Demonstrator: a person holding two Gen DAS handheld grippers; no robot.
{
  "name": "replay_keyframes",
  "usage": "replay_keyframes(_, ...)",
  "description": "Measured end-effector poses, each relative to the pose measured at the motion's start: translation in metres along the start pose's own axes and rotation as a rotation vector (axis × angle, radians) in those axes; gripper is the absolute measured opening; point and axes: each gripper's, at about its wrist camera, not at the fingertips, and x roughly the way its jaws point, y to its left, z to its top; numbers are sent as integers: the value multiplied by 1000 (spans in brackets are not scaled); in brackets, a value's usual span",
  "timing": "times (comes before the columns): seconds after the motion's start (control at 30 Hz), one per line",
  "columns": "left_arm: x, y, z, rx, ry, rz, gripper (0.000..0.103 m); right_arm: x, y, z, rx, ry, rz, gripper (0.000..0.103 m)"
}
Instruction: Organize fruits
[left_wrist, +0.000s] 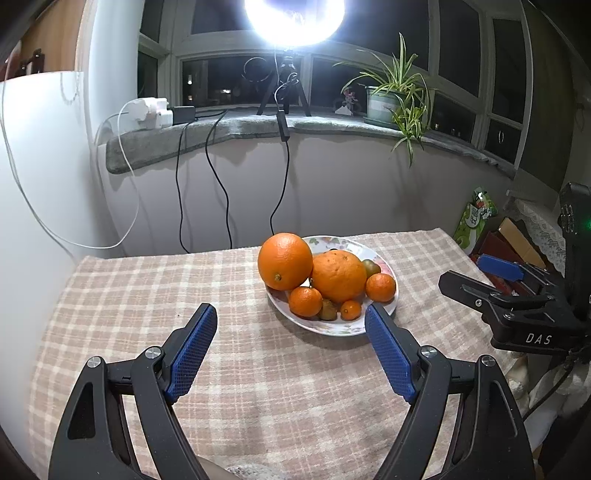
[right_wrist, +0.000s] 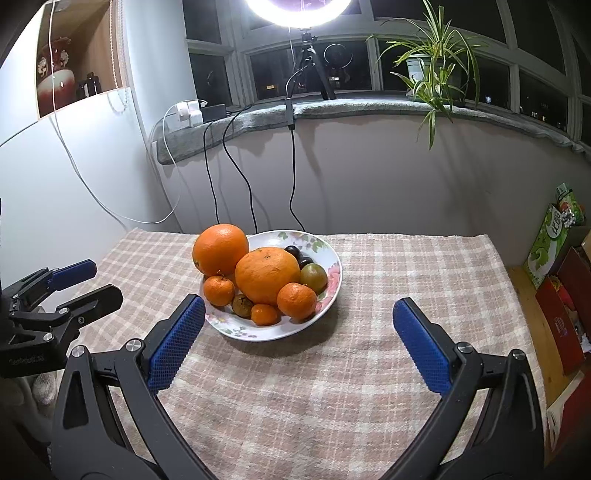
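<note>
A flowered white plate (left_wrist: 332, 326) (right_wrist: 325, 254) stands on the checked tablecloth and holds a pile of fruit. A smooth orange (left_wrist: 284, 260) (right_wrist: 220, 249) sits at its left rim, a larger bumpy orange (left_wrist: 338, 275) (right_wrist: 266, 274) in the middle. Small mandarins (left_wrist: 305, 301) (right_wrist: 296, 300), a greenish tomato (right_wrist: 314, 277) and dark plums (right_wrist: 293, 252) lie around them. My left gripper (left_wrist: 291, 314) is open just short of the plate's near edge, nothing between its fingers. My right gripper (right_wrist: 299, 312) is open too, its left pad beside the plate's near rim.
The checked tablecloth (left_wrist: 240, 369) (right_wrist: 406, 266) has bare room left and right of the plate. Behind are a wall, hanging cables (left_wrist: 221, 184), a sill with a ring light and a potted plant (right_wrist: 432, 62). Boxes (right_wrist: 554, 280) stand past the table's right edge.
</note>
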Motion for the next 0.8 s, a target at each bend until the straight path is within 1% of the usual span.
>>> replay_keyframes(0.8,0,1,-1,-2,0,5,82,4,3,-3,1,16,6,103)
